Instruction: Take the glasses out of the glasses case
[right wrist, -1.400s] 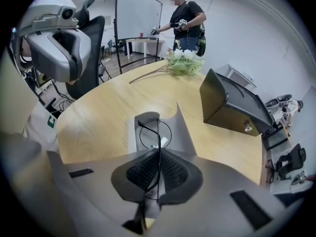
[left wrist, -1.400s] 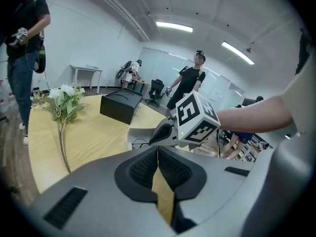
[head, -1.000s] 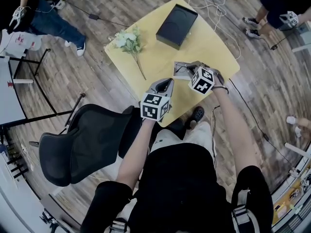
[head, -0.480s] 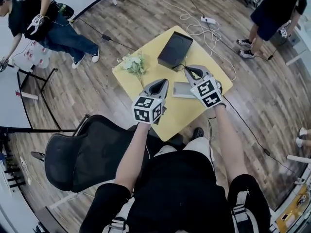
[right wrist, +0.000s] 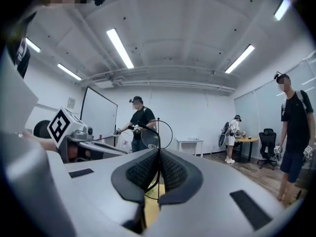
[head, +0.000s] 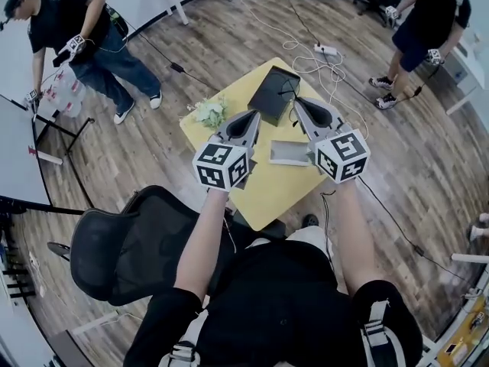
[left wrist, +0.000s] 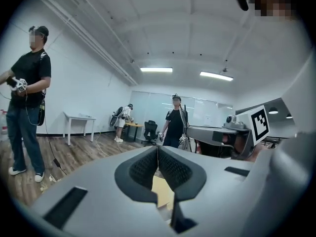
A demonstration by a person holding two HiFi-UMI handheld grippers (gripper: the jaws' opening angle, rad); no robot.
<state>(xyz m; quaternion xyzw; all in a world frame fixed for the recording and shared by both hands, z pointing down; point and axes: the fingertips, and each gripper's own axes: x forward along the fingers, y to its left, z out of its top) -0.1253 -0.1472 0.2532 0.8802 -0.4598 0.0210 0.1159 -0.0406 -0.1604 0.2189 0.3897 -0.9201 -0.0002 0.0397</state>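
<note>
My right gripper [head: 299, 102] is raised well above the yellow table [head: 267, 188] and points level. In the right gripper view its jaws [right wrist: 159, 154] are shut on the thin wire-rimmed glasses [right wrist: 158, 132], whose round lens stands up past the fingertips. The grey glasses case [head: 289, 154] lies open on the table below, between the two grippers. My left gripper [head: 254, 115] is also raised, beside the right one. In the left gripper view it [left wrist: 157, 152] has its pads pressed together with nothing between them.
A black box [head: 269, 98] and a bunch of white flowers [head: 208, 114] lie on the table's far side. A black office chair [head: 126, 243] stands at my left. Other people stand at the far left [head: 76, 37] and far right [head: 428, 21]; cables and a power strip [head: 326, 50] lie on the floor.
Both grippers have risen from just over the table up towards my head. The right one has turned from pointing down at the case to level, with the glasses in its jaws.
</note>
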